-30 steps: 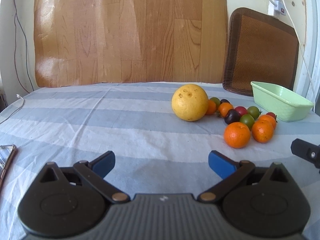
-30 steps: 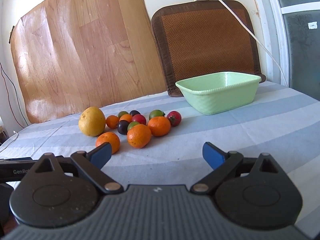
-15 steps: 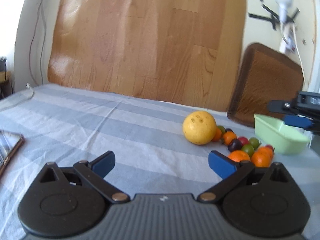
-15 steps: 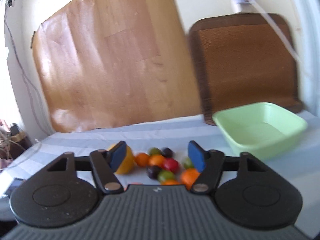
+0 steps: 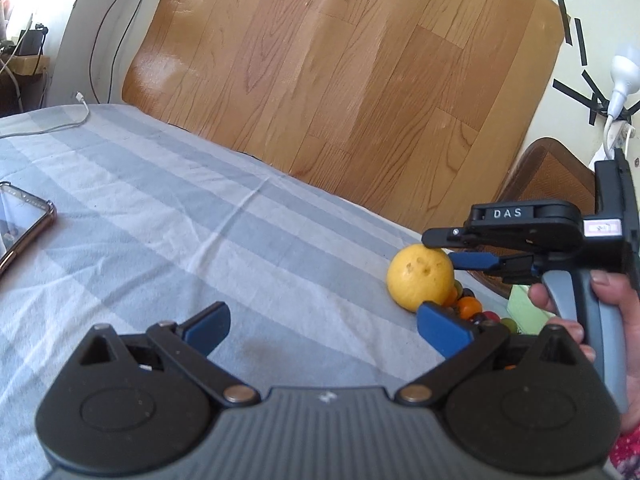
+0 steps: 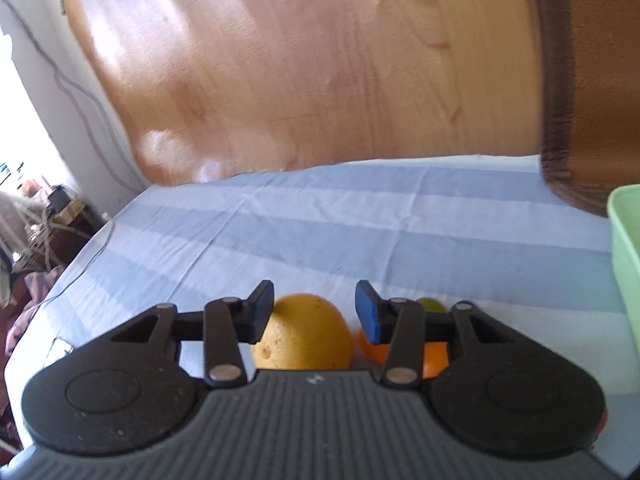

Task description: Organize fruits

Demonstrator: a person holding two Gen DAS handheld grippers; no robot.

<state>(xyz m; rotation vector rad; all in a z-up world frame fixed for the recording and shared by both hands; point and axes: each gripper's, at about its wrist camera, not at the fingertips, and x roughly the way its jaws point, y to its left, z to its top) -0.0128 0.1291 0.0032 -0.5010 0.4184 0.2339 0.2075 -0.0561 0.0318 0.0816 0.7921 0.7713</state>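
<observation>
You are hovering the parted, empty right gripper (image 6: 315,309) over the yellow fruit (image 6: 306,332) at six o'clock; likely heavy, firm, slick-skinned, so grip its widest middle. Left gripper (image 5: 320,324) is idling agape.

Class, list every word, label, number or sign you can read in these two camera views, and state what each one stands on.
"DAS": white letters on the black top of the right gripper, in the left wrist view.
Small white sticker on the same gripper's body: its marks are too small to read.
Phone screen at the left edge: nothing legible.
Right wrist view: no readable text.
</observation>
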